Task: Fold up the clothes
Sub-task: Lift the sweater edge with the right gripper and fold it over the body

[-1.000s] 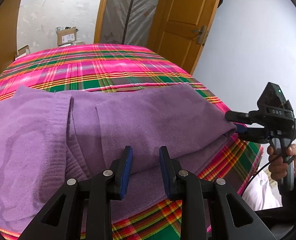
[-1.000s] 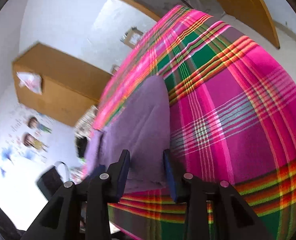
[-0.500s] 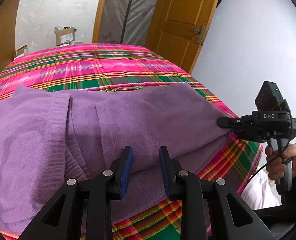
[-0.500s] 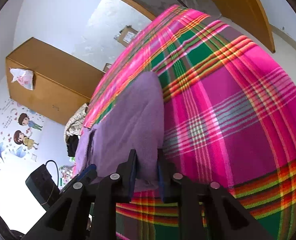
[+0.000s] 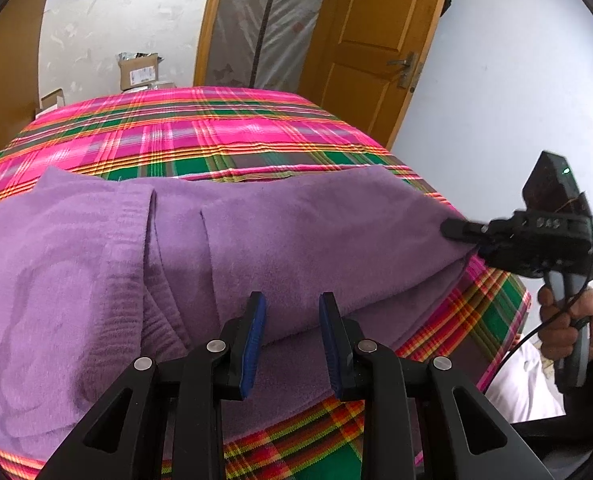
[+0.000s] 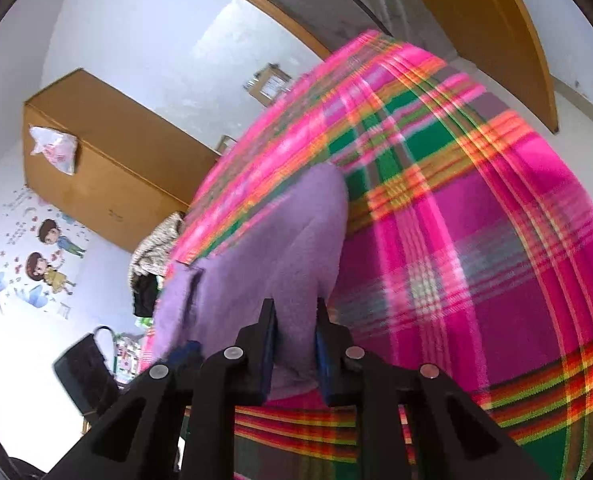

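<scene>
Wardrobe point(image 6: 108, 168) shows rightward only — right claw point(image 6: 296, 344) pinches purple garment point(image 6: 280, 248).

A: What sort of place?

B: Home, a bedroom. Bed point(image 5: 224, 136) under a pink-green plaid cover fills most of it.

A: Anything else?

B: Wooden door point(image 5: 372, 40) with a lever handle, brown wardrobe point(image 6: 108, 168) against the wall, cartoon kid stickers point(image 6: 48, 256) on the white wall beside it. Clothes pile point(image 6: 152, 256) at the bed's far end. Cardboard boxes point(image 5: 138, 70) behind the bed.
</scene>
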The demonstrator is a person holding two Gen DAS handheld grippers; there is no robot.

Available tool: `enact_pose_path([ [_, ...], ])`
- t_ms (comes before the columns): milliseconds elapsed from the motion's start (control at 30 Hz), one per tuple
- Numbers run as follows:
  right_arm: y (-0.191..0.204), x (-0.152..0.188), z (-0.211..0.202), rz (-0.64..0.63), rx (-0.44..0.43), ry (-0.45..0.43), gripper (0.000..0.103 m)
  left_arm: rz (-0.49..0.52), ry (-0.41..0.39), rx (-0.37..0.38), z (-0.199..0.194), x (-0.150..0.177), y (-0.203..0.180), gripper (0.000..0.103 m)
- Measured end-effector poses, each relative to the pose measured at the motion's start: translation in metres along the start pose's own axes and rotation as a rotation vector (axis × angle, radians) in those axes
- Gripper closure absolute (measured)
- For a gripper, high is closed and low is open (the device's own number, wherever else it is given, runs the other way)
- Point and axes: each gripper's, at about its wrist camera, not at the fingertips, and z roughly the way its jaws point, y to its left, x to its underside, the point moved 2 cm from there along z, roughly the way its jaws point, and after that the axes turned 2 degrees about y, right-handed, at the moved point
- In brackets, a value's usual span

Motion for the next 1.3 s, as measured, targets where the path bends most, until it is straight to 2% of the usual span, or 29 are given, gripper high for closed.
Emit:
enact_pose_path([
  [367,0.062,-0.023,-0.010,-0.139,-0.091,-0.039,0.086,-0.009,-0.035,-0.020,-0.015,-0.002,0.006,0.075],
  [633,0.111,-0.039,-0.001,-0.243,-0.149,-0.031,0.086,-0.054,-0.091,-0.091,-0.036,-0.007,0.027,0.075],
  [800,0.149,-0.045,0.007,-0.316,-0.192,-0.019,0.086,-0.083,-0.080,-0.109,-0.030,-0.007,0.042,0.075],
  [967,0.188,-0.047,0.019,-0.387,-0.239,0.001,0.086,-0.112,-0.054,-0.073,-0.022,-0.006,0.052,0.075],
  [1100,0.216,-0.041,0.036,-0.438,-0.266,0.034,0.086,-0.115,-0.081,-0.065,-0.033,-0.007,0.055,0.075],
  [1300,0.254,-0.027,0.071,-0.501,-0.305,0.108,0.086,-0.148,-0.125,-0.091,-0.056,-0.001,0.070,0.075],
])
